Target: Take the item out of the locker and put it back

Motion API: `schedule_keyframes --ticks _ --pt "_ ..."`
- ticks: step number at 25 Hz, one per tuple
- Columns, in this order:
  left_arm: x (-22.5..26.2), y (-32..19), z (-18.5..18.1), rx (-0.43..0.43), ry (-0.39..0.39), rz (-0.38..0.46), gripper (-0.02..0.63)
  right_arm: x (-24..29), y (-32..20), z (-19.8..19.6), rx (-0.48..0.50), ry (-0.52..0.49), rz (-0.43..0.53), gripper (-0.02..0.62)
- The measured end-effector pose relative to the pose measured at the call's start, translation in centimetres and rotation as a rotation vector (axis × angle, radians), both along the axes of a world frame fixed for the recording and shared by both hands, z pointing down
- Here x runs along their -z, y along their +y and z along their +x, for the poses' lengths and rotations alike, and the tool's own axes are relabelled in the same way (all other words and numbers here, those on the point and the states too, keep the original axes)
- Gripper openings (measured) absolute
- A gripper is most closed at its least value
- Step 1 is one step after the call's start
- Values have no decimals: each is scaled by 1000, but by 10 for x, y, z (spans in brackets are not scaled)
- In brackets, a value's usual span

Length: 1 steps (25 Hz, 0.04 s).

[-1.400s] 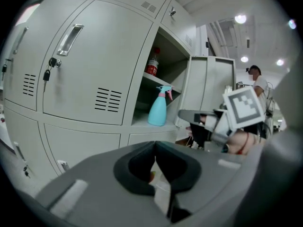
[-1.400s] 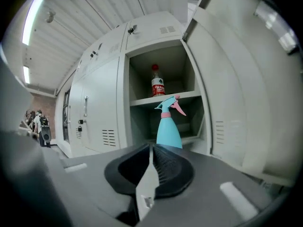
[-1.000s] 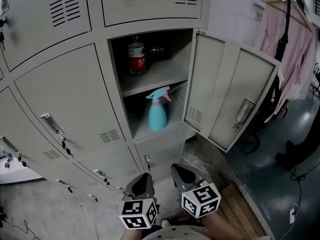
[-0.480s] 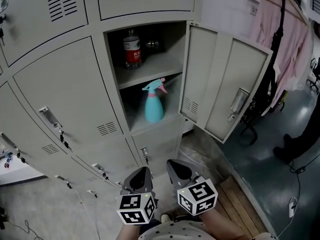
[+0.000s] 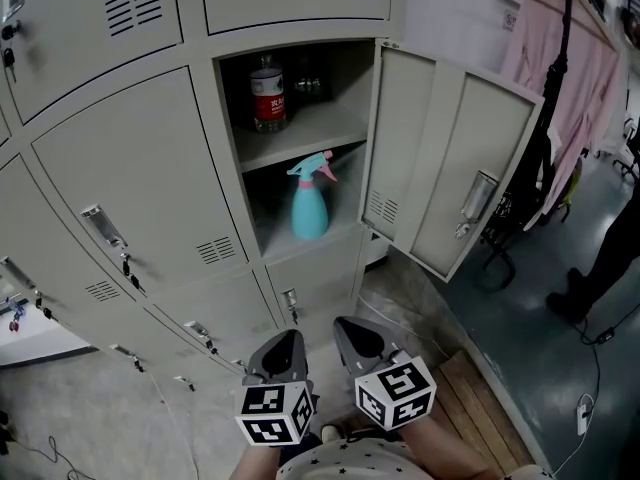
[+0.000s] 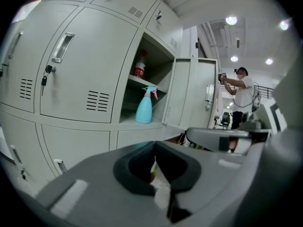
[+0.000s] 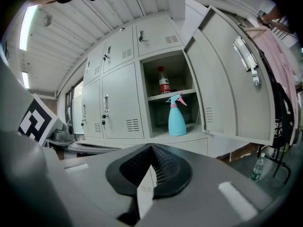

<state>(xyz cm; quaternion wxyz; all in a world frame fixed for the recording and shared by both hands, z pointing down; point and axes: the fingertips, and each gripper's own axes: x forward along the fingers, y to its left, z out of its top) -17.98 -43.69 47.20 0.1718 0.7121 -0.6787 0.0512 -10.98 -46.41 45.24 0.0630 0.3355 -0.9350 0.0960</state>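
The locker (image 5: 300, 133) stands with its door (image 5: 450, 158) swung out to the right. A teal spray bottle (image 5: 310, 203) with a pink trigger stands on the lower shelf. A clear bottle with a red label (image 5: 268, 93) stands on the upper shelf. Both also show in the left gripper view, spray bottle (image 6: 144, 108) and red-label bottle (image 6: 138, 69), and in the right gripper view, spray bottle (image 7: 177, 115) and red-label bottle (image 7: 164, 83). My left gripper (image 5: 285, 351) and right gripper (image 5: 355, 336) hang low, side by side, well short of the locker. Left gripper (image 6: 155, 146) and right gripper (image 7: 151, 148) are both shut and empty.
Closed locker doors (image 5: 140, 178) with keys in their locks fill the left. Pink cloth (image 5: 570, 78) hangs on a rack at the right, with a person's legs (image 5: 605, 258) beside it. Wooden boards (image 5: 480, 408) lie on the floor. Another person (image 6: 242, 96) stands beyond the door.
The head view has shifted slightly, so the locker sits a little lower than half a second ago. Both grippers stay shut and low in the same place.
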Motion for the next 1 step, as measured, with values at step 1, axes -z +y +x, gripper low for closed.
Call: schedule_keyframes --ticks 1 --pt "0 0 0 -1 0 0 8 0 1 0 -1 -1 1 -2"
